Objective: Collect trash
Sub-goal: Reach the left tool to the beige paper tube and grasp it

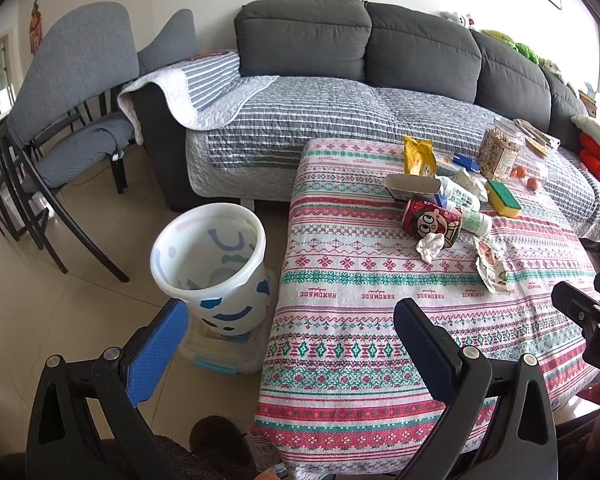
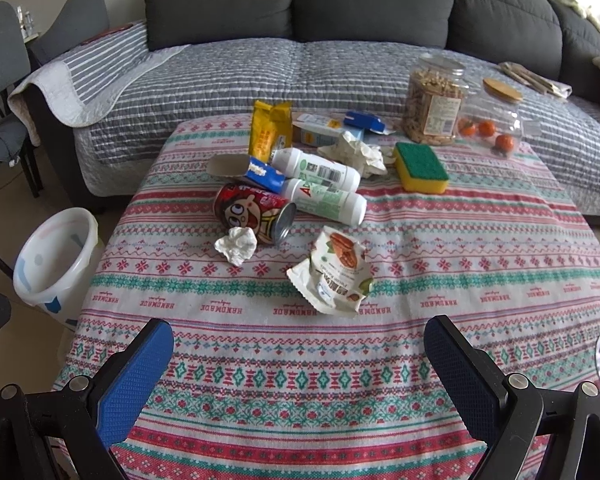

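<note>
Two white bottles [image 2: 320,184] lie behind the red can [image 2: 254,214], touching it.

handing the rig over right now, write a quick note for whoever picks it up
Left hand-held gripper: open, empty, near the table's front left corner.
Right hand-held gripper: open, empty, above the front of the table.
Bin: on the floor left of the table, looks empty.
Done: nothing collected yet.
Left: snack wrapper (nearest), crumpled tissue, red can, two white bottles, yellow packet, small boxes behind. Sponge and jars probably stay.
</note>
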